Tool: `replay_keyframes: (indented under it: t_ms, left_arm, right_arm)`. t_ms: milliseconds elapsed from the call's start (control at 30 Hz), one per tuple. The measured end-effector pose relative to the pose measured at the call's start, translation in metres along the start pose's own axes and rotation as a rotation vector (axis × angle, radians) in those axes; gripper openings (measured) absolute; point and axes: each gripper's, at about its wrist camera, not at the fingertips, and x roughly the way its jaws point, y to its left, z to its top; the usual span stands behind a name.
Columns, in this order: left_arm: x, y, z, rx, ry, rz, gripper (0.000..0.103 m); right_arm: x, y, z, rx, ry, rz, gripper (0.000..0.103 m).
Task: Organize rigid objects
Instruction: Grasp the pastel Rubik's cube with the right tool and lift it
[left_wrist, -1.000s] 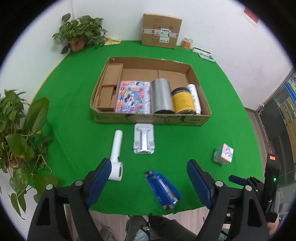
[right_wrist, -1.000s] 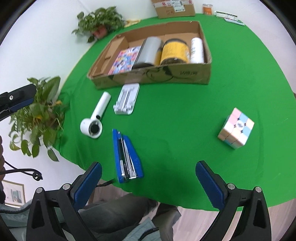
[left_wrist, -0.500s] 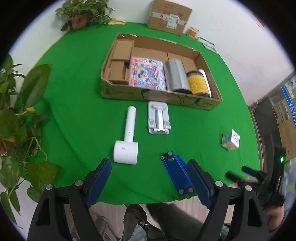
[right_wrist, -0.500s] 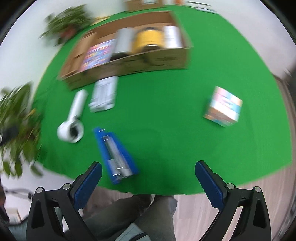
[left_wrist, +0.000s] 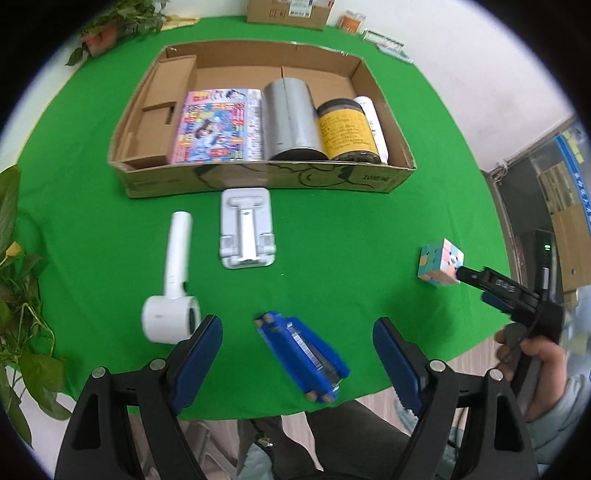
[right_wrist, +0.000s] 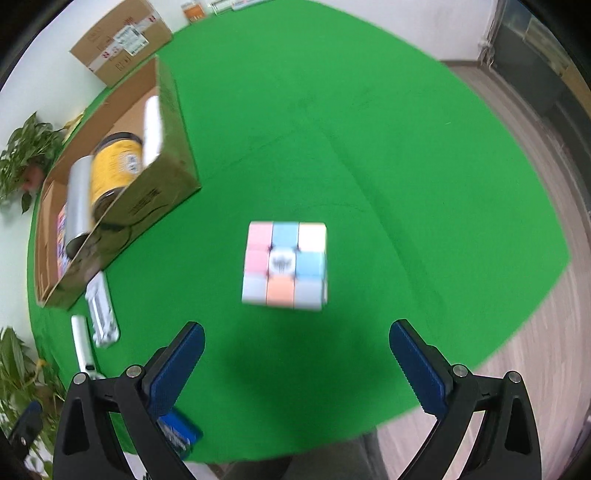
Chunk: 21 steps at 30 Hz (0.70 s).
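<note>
Reaching for cube (right_wrist: 284, 264) with right hand-held gripper (right_wrist: 295, 369), jaws apart; left (left_wrist: 297, 354) apart over stapler (left_wrist: 301, 360). Next: lower, close squarely.

Stapler (left_wrist: 301, 360) lies between lint remover (left_wrist: 171, 295) and cube (left_wrist: 439, 266).
</note>
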Motion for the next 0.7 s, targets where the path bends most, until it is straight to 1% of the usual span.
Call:
replay_keyframes:
  t_ms: [67,167,200,233,267,300,367,433,500,600,700]
  left_arm:
    - [0.007,-0.016,0.01,-0.011,0.021,0.015,0.083]
    - [0.015,-0.035,0.02,-0.01,0.042,0.044,0.083]
    - [0.018,-0.039,0.022,-0.015,0.05,0.051,0.083]
    - [0.023,-0.044,0.025,-0.028,0.066,0.057,0.083]
    - [0.027,-0.046,0.026,-0.037,0.079,0.06,0.083]
    - [0.033,-0.049,0.027,-0.053,0.095,0.064,0.083]
    - [0.04,-0.053,0.029,-0.075,0.114,0.065,0.083]
    - [0.046,-0.057,0.031,-0.096,0.126,0.053,0.083]
    - [0.052,-0.061,0.035,-0.111,0.14,0.026,0.083]
    - [0.065,-0.064,0.041,-0.163,0.168,-0.084,0.083]
    - [0.078,-0.064,0.044,-0.223,0.213,-0.221,0.083]
  right_arm:
    - [0.023,-0.002,0.016,-0.003,0.036,0.025,0.101]
    - [0.053,-0.004,0.036,-0.019,0.082,0.044,0.097]
    - [0.061,-0.005,0.042,-0.026,0.098,0.049,0.091]
    - [0.069,-0.006,0.046,-0.035,0.118,0.054,0.077]
    - [0.077,-0.006,0.048,-0.053,0.144,0.058,0.066]
    - [0.082,-0.005,0.05,-0.075,0.166,0.061,0.066]
    - [0.08,0.0,0.051,-0.145,0.148,0.048,0.064]
    - [0.08,0.001,0.052,-0.178,0.163,0.069,0.063]
    - [0.076,-0.001,0.053,-0.172,0.198,0.134,0.06]
    - [0.063,0.005,0.052,-0.201,0.245,0.238,0.058]
    - [0.041,0.02,0.048,-0.267,0.263,0.34,0.058]
